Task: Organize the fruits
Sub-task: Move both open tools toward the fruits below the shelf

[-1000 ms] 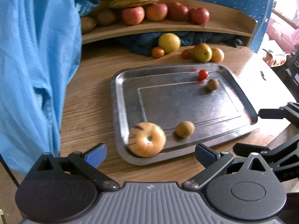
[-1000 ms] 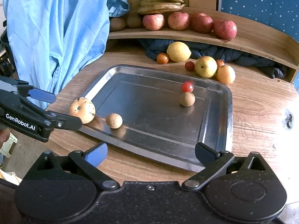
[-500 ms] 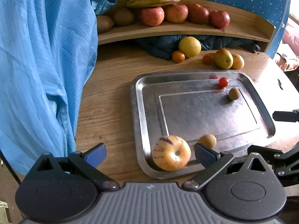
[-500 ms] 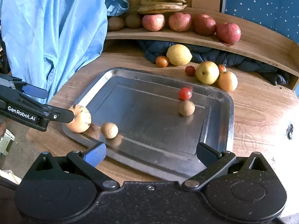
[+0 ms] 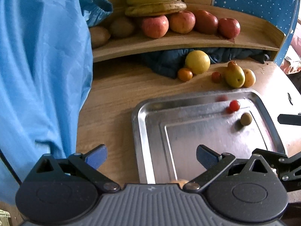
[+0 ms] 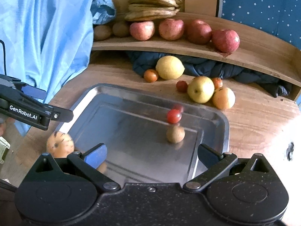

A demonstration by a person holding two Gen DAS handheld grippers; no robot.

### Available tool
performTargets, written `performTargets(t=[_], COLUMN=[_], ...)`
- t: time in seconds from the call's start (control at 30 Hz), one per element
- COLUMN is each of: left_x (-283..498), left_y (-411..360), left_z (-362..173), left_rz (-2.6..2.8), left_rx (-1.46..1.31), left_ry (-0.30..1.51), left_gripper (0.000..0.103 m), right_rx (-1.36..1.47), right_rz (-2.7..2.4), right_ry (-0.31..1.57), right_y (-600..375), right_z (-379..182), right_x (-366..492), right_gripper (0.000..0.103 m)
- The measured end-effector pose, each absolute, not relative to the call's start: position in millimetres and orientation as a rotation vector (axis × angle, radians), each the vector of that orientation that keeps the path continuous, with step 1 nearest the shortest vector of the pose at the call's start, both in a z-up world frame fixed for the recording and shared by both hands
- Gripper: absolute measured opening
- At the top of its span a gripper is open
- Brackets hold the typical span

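Observation:
A steel tray (image 5: 148,137) (image 6: 216,116) lies on the wooden table. On it are a cherry tomato (image 5: 234,105) (image 6: 174,116), a small brown fruit (image 5: 246,119) (image 6: 175,134) and a striped orange fruit (image 6: 59,144) at its near left corner. My left gripper (image 5: 150,155) is open and empty over the tray's left edge; it also shows in the right wrist view (image 6: 45,103). My right gripper (image 6: 151,155) is open and empty above the tray's near edge. Another small brown fruit (image 6: 102,167) is mostly hidden behind its left finger.
Loose fruits lie behind the tray: a lemon (image 6: 169,67), a small orange (image 6: 150,75), a pear (image 6: 201,89), an orange (image 6: 223,98), a tomato (image 6: 181,85). A shelf (image 6: 254,56) holds apples (image 6: 171,29), bananas (image 6: 153,3) and kiwis. Blue cloth (image 5: 37,66) hangs at left.
Both grippers have moved forward over the tray. The striped fruit and the near brown fruit have slipped under the left camera's view. The fruits have not moved.

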State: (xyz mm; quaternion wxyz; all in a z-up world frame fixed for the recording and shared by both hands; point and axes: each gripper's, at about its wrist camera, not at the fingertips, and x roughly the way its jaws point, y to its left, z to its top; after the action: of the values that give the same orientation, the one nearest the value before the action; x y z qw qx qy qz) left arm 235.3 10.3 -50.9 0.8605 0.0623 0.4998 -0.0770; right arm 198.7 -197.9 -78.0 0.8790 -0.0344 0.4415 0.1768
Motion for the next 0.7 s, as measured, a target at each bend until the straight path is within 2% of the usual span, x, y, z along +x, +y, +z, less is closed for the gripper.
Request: performTargets(t=[0.7], left_x=[315], left_y=[-26], left_z=[-64], left_rz=[-0.277], left_rx=[0.187], left_ry=[1.025], left_gripper=[0.103], right_rx=[-0.014], right_rz=[0.15], right_ry=[0.876], right_y=[-220], right_z=[-87], right_x=[237], right_gripper=[0.102])
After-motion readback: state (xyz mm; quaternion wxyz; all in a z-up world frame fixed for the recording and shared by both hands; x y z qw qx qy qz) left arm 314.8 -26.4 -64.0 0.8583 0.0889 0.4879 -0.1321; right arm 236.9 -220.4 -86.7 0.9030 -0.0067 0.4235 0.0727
